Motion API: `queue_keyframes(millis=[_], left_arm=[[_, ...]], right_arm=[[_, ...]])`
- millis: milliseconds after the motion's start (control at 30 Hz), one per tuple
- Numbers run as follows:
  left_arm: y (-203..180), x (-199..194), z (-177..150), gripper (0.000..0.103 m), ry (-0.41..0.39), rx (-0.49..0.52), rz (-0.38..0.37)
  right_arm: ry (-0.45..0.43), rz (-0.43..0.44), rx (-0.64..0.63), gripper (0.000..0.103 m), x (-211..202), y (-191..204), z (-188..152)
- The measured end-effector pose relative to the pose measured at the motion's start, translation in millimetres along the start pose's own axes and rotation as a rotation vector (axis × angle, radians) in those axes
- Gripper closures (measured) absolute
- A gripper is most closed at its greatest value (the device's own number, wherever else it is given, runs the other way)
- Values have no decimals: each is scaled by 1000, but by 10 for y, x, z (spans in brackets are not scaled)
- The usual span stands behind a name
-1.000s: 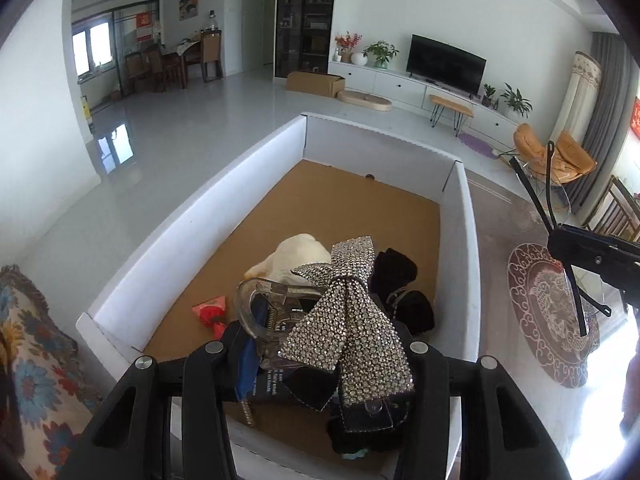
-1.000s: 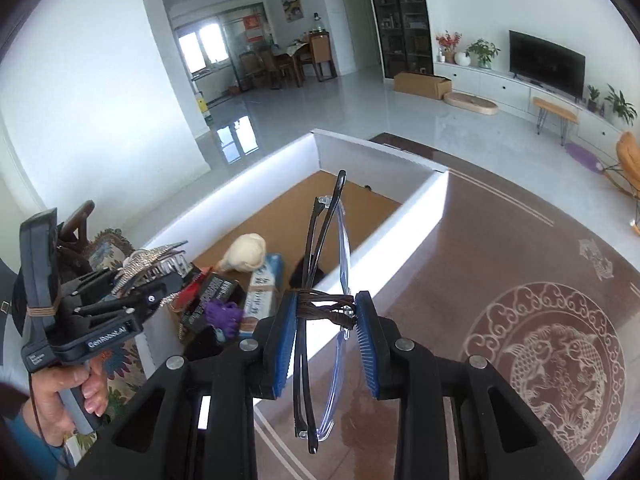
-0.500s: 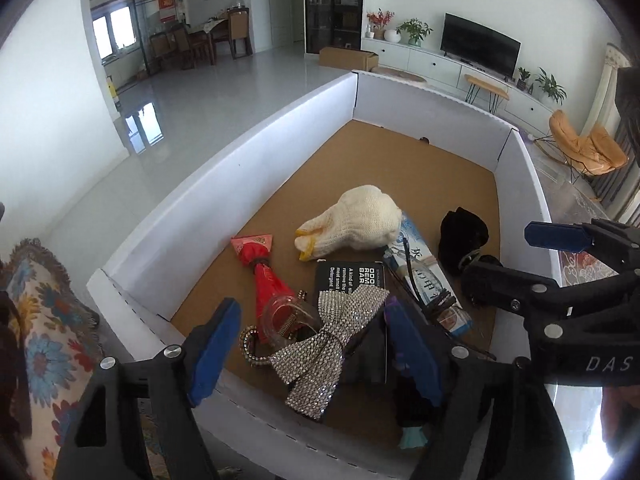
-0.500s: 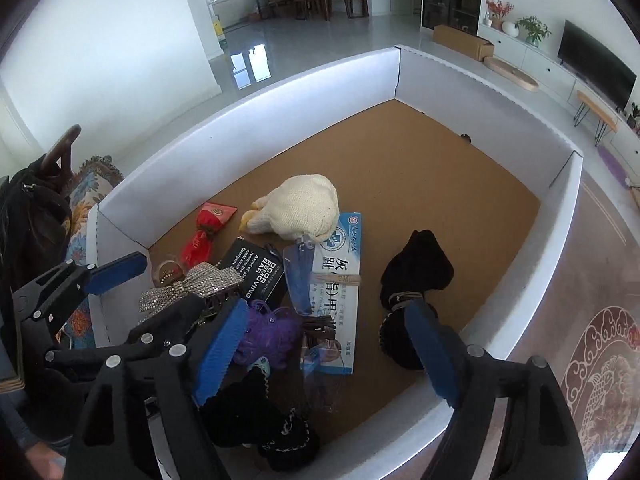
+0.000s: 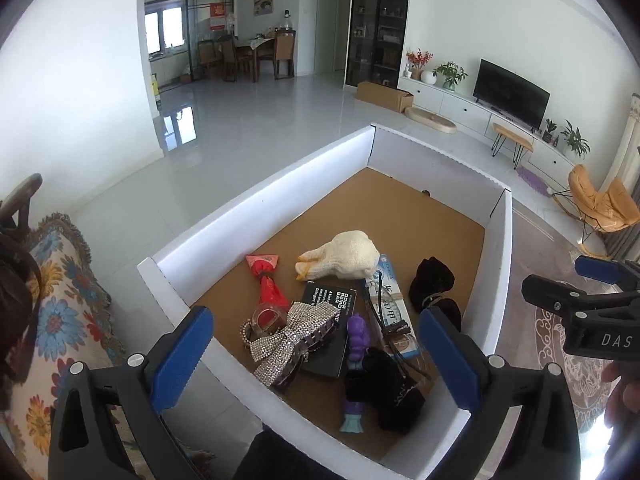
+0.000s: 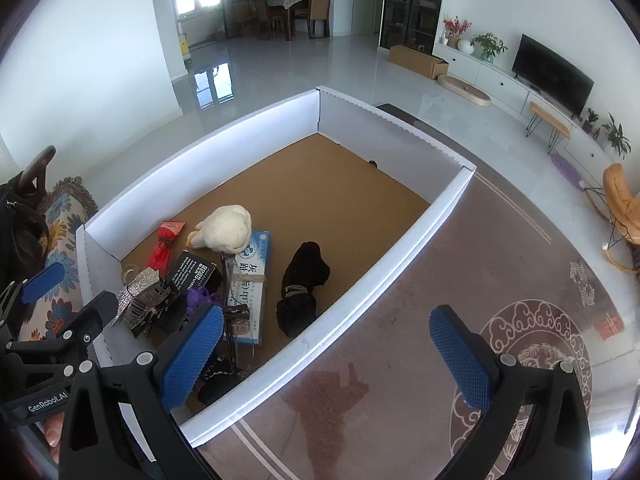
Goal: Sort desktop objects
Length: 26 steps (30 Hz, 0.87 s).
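Matt white cardboard walls on the box (image 5: 256, 216), brown corrugated floor. Knitted cream cloth on the glove (image 5: 352, 248). Sparkling rhinestone bow (image 5: 292, 336). Glossy red wrapper (image 5: 266, 280), perhaps foil. Ribbed blue rubbery pads (image 6: 192, 352).

A black television (image 5: 510, 98) stands at two o'clock on a long white cabinet (image 5: 472, 114). An orange chair (image 5: 600, 200) is at three o'clock. A cardboard carton (image 5: 384, 96) lies on the floor at one o'clock. Dining chairs (image 5: 280, 54) are at twelve o'clock. A flowered cushion (image 5: 60, 312) is at nine o'clock.
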<state>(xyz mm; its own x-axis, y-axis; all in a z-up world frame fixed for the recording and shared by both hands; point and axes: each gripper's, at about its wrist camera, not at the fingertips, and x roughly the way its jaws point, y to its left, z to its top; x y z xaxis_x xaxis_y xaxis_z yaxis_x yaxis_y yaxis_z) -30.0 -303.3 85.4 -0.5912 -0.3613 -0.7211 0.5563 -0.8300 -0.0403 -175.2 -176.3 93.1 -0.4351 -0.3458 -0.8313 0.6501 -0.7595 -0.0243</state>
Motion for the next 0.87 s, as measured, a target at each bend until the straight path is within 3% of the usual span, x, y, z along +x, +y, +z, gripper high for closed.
queue_keyframes(millis=[67, 367, 733, 867], left_arm=[[-1, -87, -17, 0, -18, 3, -15], [-12, -301, -76, 0, -89, 9, 92], [100, -257, -126, 0, -62, -21, 83], [126, -305, -160, 0, -95, -57, 111]], right_arm=[[3, 10, 0, 0, -8, -20, -27], [-15, 50, -29, 0, -50, 119, -71], [14, 63, -74, 0, 75, 369, -92], [16, 66, -78, 0, 109, 397, -99]])
